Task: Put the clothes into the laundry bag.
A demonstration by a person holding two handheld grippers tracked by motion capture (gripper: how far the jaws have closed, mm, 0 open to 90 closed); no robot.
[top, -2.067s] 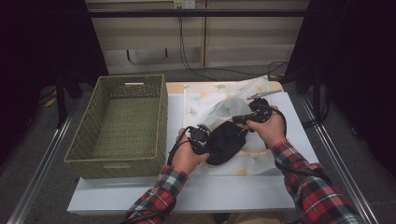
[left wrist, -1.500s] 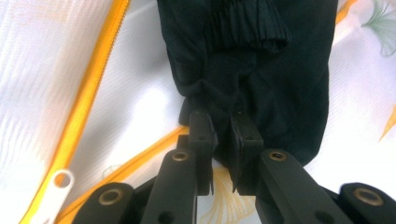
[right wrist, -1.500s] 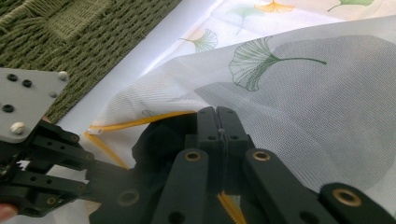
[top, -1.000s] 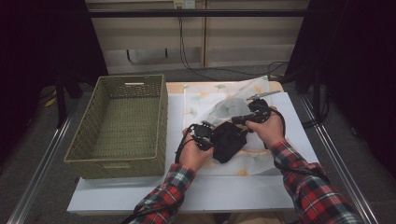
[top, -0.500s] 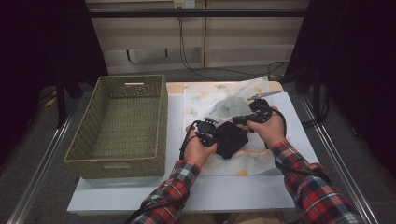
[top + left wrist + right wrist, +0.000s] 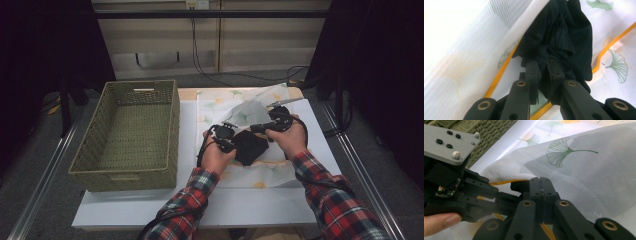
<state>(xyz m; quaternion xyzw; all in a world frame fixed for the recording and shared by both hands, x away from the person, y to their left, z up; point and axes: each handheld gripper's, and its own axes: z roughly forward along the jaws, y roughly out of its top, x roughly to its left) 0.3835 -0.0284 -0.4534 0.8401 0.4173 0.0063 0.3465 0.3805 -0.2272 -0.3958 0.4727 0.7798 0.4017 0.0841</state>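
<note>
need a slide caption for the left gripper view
Left gripper shut on black cloth at the mouth of a ginkgo-print mesh bag.

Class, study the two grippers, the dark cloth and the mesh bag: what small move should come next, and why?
Probably the left gripper should push the black cloth deeper under the lifted edge of the white mesh bag. The left jaws are clamped on the cloth, much of it lies outside the bag's orange-trimmed opening, and the right gripper is shut on the bag's edge, holding it up.

Bright, even light on the white table point(image 6: 200, 200), dark surroundings, overexposed glare and soft blur in the left gripper view.
</note>
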